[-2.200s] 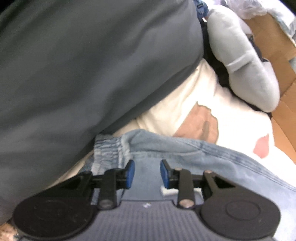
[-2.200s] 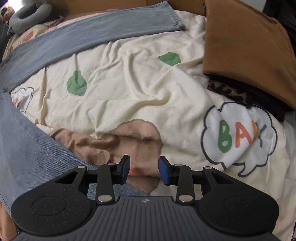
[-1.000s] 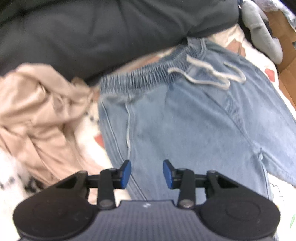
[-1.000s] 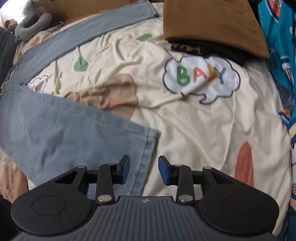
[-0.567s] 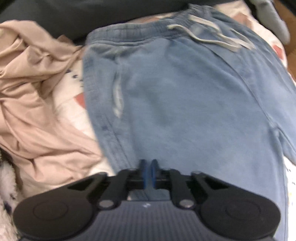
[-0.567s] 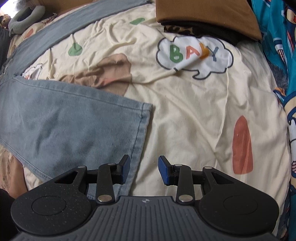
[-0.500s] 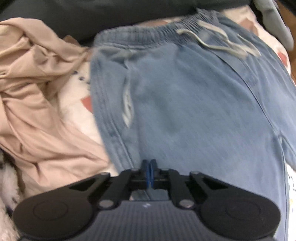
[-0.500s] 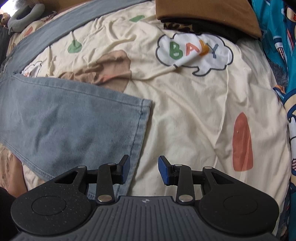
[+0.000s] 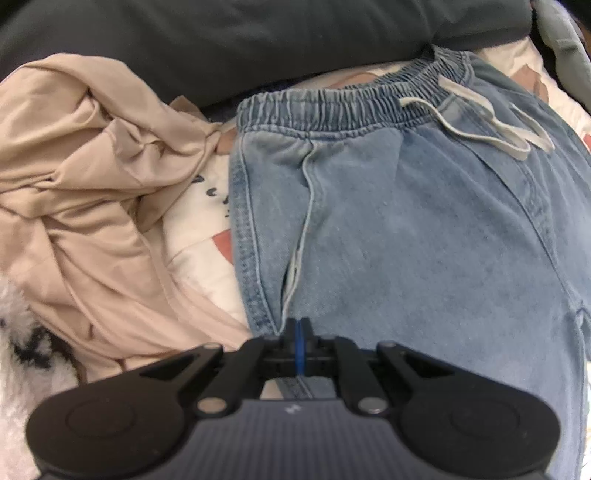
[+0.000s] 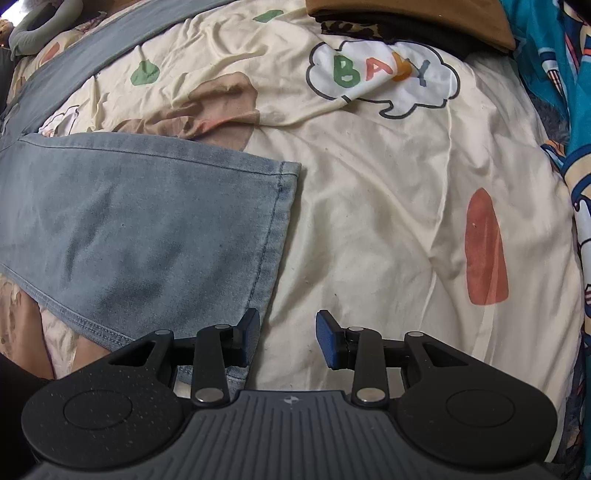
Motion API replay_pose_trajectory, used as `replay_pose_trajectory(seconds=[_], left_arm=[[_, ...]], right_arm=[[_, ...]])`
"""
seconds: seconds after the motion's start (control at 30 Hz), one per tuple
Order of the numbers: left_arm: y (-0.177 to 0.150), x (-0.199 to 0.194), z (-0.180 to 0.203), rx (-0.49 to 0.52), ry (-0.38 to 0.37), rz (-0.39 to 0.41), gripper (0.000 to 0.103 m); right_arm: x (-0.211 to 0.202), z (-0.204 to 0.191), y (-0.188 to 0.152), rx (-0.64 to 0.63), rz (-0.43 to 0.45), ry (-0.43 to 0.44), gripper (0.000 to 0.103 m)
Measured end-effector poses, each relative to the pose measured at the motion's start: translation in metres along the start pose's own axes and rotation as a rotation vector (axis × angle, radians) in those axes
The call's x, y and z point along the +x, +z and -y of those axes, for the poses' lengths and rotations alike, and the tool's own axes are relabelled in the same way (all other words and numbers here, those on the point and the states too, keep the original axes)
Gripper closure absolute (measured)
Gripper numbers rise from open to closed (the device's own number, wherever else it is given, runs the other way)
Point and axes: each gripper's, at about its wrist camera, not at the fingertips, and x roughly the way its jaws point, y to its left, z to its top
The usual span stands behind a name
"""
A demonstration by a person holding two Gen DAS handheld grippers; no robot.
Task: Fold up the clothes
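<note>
1. A pair of light blue jeans (image 9: pixel 406 221) is lying spread flat on a cream bedsheet (image 10: pixel 388 229) printed with coloured shapes and a cloud reading "BABY".
2. In the left wrist view, the elastic waistband (image 9: pixel 332 107) is lying along the top of the jeans, with a pale drawstring (image 9: pixel 480 122) trailing loosely across the denim below it.
3. The left gripper (image 9: pixel 299 332) is pointing steeply down at the jeans' side seam, just below the pocket opening – its blue pads are pressed tight together. Denim is lying right at the tips, but the picture is not showing clearly whether any cloth is pinched between them.
4. A crumpled beige garment (image 9: pixel 81 184) is lying heaped beside the jeans, to their left in this view, and a dark grey cloth (image 9: pixel 258 40) is filling the top of the picture.
5. In the right wrist view, one jeans leg is lying across the sheet and ending in a stitched hem (image 10: pixel 277 229).
6. The right gripper (image 10: pixel 287 339) is hovering over the near corner of that hem with its jaws released – its left finger is over the denim edge, its right finger over bare sheet, and nothing is gripped.
7. A folded brown garment (image 10: pixel 406 14) is sitting at the far edge of the sheet, on top of something dark.
8. A teal patterned fabric (image 10: pixel 561 74) is running along the right side.
</note>
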Motion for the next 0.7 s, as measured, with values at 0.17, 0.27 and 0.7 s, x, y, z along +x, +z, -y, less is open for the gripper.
replay_pose_trajectory(seconds=[0.17,0.27,0.7], left_arm=[[-0.009,-0.021,-0.001,0.018,0.019,0.025,0.057],[-0.012,-0.025,-0.011,-0.034,-0.028,0.015,0.057],[-0.025,0.001,-0.039,-0.276,-0.192,-0.013,0.062]], right_arm=[[-0.002,0.006,-0.002,0.017,0.008,0.005,0.062],[-0.001,0.009,-0.004,0.034,0.008,0.013,0.062],[0.002,0.010,-0.017,0.048,-0.032,0.013,0.062]])
